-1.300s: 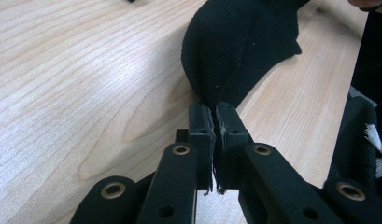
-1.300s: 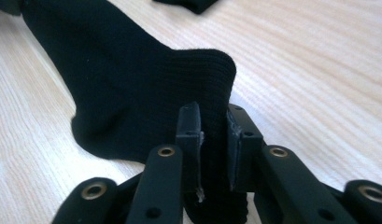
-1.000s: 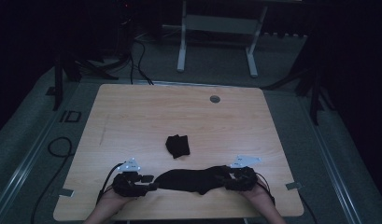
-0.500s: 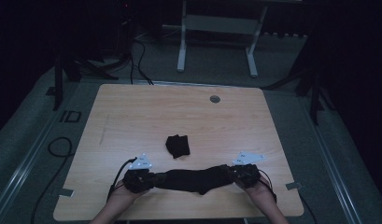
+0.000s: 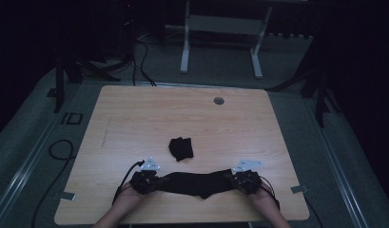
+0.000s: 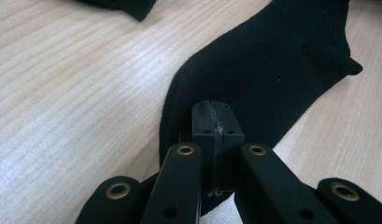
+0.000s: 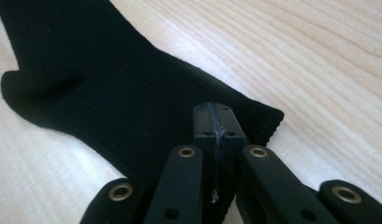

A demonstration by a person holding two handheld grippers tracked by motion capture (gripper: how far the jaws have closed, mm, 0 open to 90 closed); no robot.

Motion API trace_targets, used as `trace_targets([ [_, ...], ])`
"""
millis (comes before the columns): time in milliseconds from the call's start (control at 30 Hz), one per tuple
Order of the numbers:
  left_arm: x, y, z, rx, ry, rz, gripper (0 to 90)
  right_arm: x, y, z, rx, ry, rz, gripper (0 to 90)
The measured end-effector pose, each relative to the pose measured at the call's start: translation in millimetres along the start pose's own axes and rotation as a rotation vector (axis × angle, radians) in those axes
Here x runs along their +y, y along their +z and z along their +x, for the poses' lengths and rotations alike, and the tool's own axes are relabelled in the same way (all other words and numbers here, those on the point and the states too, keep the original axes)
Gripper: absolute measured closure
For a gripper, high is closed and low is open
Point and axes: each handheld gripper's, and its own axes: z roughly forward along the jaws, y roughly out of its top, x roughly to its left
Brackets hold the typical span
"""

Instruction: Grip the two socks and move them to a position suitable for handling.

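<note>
A long black sock [image 5: 197,184] lies flat near the front edge of the wooden table [image 5: 135,118], stretched between both grippers. My left gripper [image 5: 156,182] is shut on its left end; in the left gripper view the jaws meet at the gripper tip [image 6: 212,112] on the sock [image 6: 272,70]. At the other end my right gripper [image 5: 235,180] is shut on the ribbed cuff, seen up close at the gripper tip [image 7: 212,114] on the sock [image 7: 109,84]. A second black sock, folded into a small bundle [image 5: 181,147], rests just behind, and its edge [image 6: 128,4] shows at the top.
A round grommet [image 5: 218,100] sits near the table's far edge. Tape tabs [image 5: 63,195] mark the front corners. Cables [image 5: 59,147] run across the floor to the left. A white table frame [image 5: 220,42] stands behind.
My left gripper has slid a little to the right along the table with its end of the sock. The right gripper has barely moved.
</note>
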Motion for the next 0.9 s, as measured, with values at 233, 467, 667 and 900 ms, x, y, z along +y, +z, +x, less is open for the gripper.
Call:
trace_targets([
  [233, -8.7, -0.8, -14.3, -0.037, 0.0, -0.003, 89.6, -13.5, -9.7, 3.8, 0.017, 0.023, -0.017, 88.9],
  [467, -10.1, -0.8, -16.2, -0.05, 0.004, 0.0, 89.5, -21.9, -16.6, 8.8, 0.013, 0.033, -0.022, 88.9],
  [667, -11.0, -0.5, -17.4, -0.064, 0.004, 0.0, 89.5, -25.3, -19.5, 10.7, 0.016, 0.037, -0.022, 88.6],
  [900, -10.8, -3.7, -17.2, -0.084, -0.004, -0.01, 77.4, -16.8, -26.8, 12.5, 0.025, 0.029, -0.02, 81.4],
])
